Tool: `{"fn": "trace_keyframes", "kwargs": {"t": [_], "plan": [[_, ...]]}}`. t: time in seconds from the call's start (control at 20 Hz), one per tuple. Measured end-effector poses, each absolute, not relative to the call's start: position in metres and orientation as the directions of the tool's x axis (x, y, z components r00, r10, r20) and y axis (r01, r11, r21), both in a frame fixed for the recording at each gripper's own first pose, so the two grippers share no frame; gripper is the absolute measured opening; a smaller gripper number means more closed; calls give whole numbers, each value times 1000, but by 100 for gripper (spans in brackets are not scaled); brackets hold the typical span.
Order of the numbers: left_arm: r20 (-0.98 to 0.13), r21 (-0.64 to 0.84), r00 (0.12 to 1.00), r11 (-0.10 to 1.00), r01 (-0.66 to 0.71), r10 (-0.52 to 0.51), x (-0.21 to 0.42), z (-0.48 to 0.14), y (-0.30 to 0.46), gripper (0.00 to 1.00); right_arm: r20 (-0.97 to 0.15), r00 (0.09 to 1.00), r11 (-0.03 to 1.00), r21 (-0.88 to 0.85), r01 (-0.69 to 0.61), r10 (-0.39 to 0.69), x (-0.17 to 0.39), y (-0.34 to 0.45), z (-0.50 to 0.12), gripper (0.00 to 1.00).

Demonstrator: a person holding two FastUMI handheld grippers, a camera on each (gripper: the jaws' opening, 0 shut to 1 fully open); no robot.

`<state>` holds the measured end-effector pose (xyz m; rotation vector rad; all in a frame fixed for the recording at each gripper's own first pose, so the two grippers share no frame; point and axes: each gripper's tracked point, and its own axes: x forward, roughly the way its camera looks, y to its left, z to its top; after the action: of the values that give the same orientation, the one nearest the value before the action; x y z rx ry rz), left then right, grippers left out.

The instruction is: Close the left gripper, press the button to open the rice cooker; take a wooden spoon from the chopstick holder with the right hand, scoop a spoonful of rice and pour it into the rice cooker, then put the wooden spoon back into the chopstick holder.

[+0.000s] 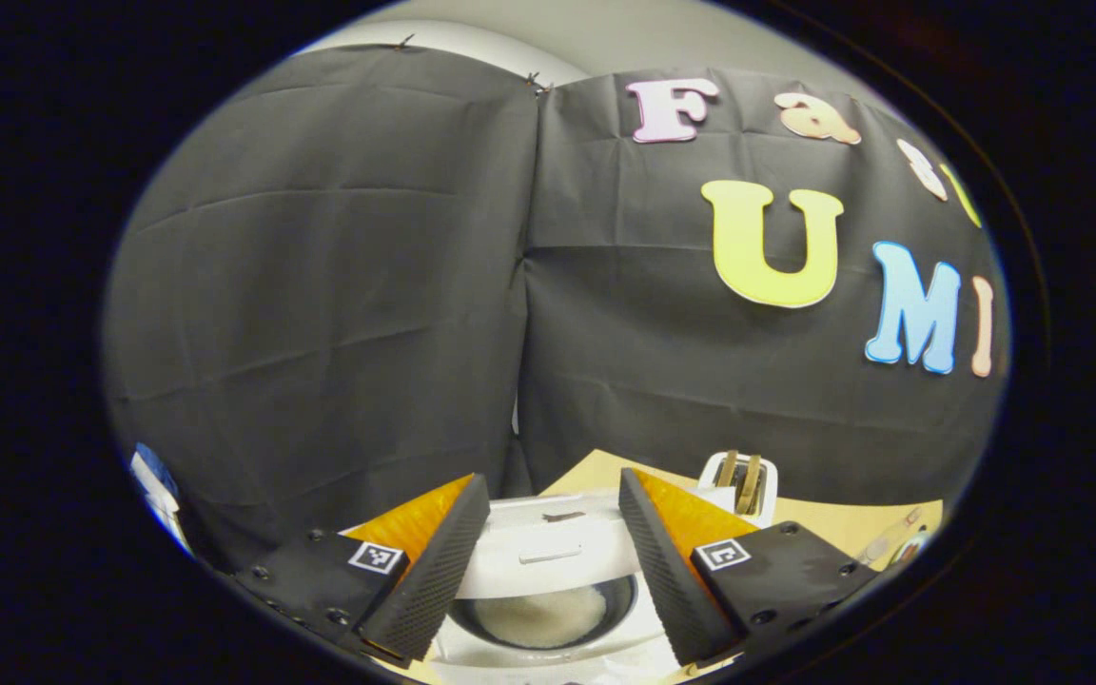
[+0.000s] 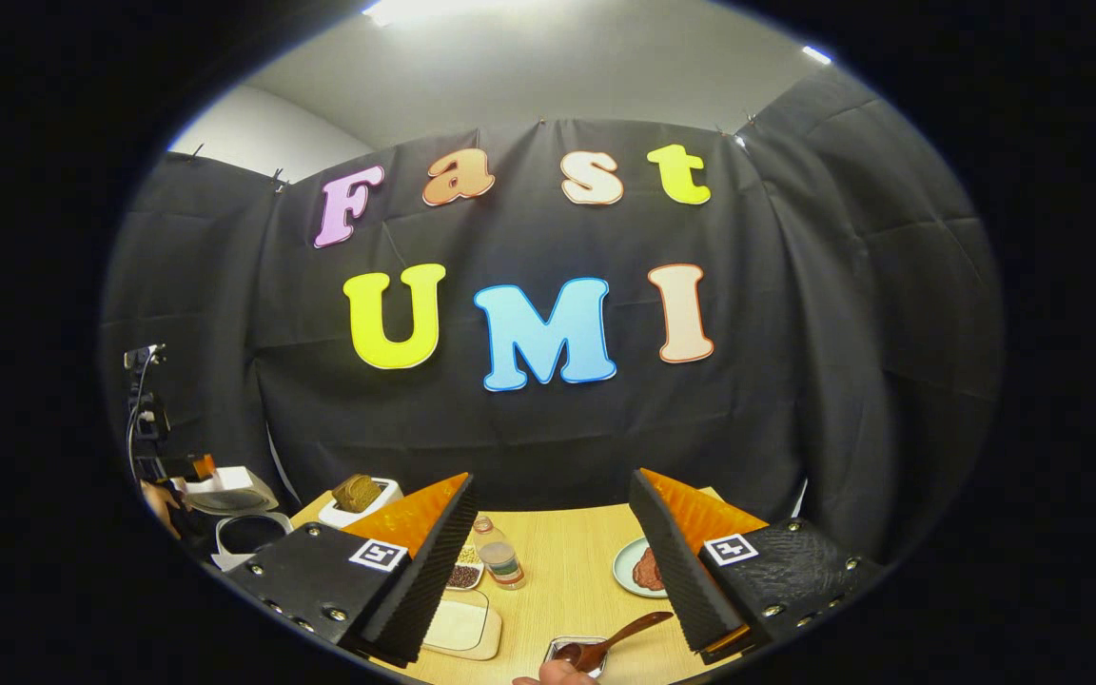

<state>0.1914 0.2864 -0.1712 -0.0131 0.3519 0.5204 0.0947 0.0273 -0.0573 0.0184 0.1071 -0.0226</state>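
Standing on a pale wooden table (image 2: 567, 580) under black drapes, the rice cooker (image 1: 548, 609) gapes; both hand-held grippers spread open, empty.

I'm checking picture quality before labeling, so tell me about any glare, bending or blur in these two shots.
Left gripper view: fisheye bends the wall seams; the rice cooker is sharp, its pot glinting softly. Right gripper view: ceiling lights flare at the top; the wooden spoon and table stay sharp, though squeezed at the rim.

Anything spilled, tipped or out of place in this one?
Nothing spilled or tipped. The rice cooker is open, with rice in its pot. One oddity: a wooden spoon rests in a small tray on the table, not in the holder. Both grippers, left and right, are open.
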Motion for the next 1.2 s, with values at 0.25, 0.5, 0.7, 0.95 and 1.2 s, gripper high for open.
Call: {"fn": "trace_keyframes", "kwargs": {"t": [0.25,0.5,0.7,0.95,1.2], "plan": [[-360,43,793,858,-512,491,167,-202,276,95,-114,993,1000,-13,-9,7,95,39,-59,98],[-400,21,773,848,-529,492,152,-234,264,89,-114,993,999,-20,-26,23,92,50,-58,98],[-432,35,760,851,-523,485,143,-261,257,89,-120,993,1000,-24,-12,9,88,46,-59,98],[-464,45,748,856,-516,475,130,-283,254,92,-130,992,1000,-19,-1,-2,83,45,-64,98],[-497,29,746,868,-496,443,126,-301,251,92,-152,988,1000,-26,-14,10,77,60,-75,98]]}}
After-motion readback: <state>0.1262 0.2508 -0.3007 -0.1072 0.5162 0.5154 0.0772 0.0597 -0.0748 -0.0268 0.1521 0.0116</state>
